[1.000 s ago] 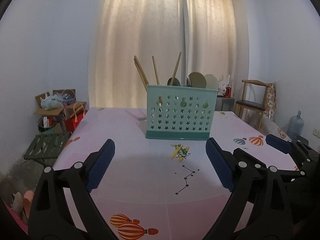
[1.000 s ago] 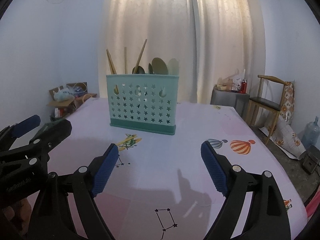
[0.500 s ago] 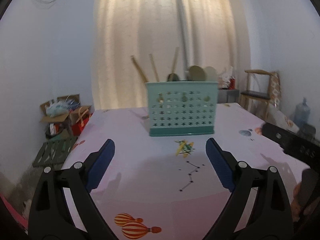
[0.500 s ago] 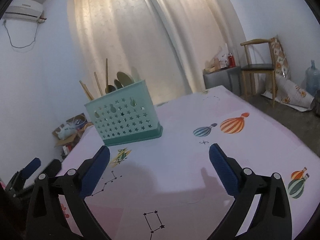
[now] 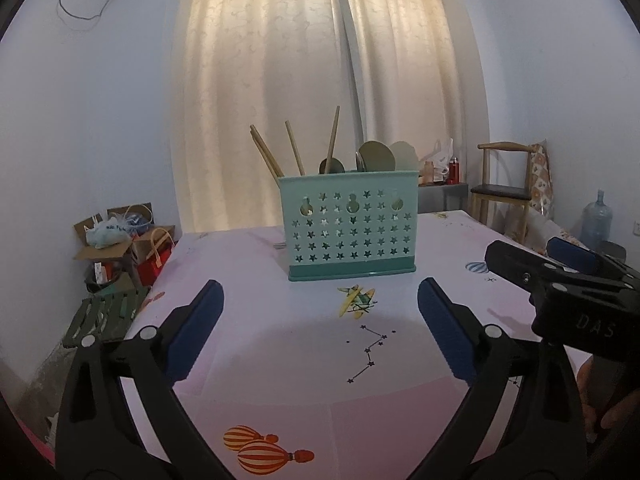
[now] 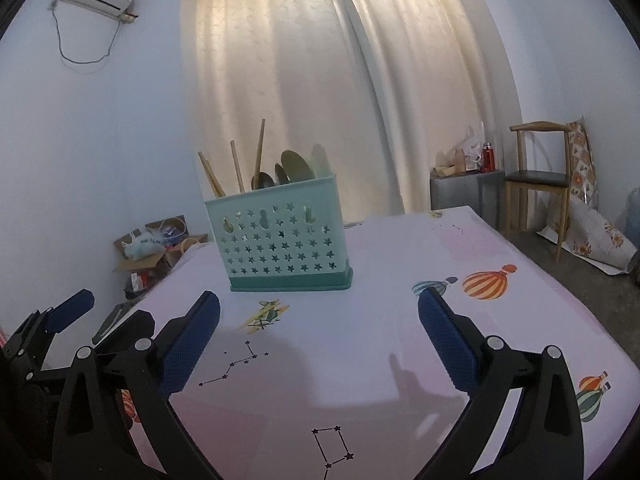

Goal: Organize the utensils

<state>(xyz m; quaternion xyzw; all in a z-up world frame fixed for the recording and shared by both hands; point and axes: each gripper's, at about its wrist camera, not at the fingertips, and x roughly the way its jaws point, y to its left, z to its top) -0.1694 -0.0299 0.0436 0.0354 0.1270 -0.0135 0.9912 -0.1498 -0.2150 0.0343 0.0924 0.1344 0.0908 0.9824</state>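
Two grippers over table [image 5: 280, 364], both empty. Left gripper [image 5: 320, 328]: jaws opening, nearly full spread, nothing between pads, only tablecloth below. Right gripper [image 6: 319, 330]: jaws spread wide, released, nothing between. Both aimed slightly down at holder, well short of it.

Holder [image 5: 351, 227]: teal, star-punched, upright, far-centre on table, past plane print [image 5: 357, 301]. Off-centre left in right wrist view [image 6: 280, 240].

Loaded: chopsticks [image 5: 294, 152] in left part, leaning at mixed angles; spoons [image 5: 376, 157] in right part, bowls up above rim. Exact compartment split hidden behind front wall. Fork tip [image 5: 280, 245] possibly on table just behind holder's left edge, too small to confirm.

Right gripper visible at right edge of left wrist view [image 5: 560, 268]; left gripper at left edge of right wrist view [image 6: 68, 312]. Side by side, apart, not touching.

Behind: curtain [image 5: 320, 80], chair [image 5: 504, 188] far right, boxes [image 5: 120, 240] on floor far left.
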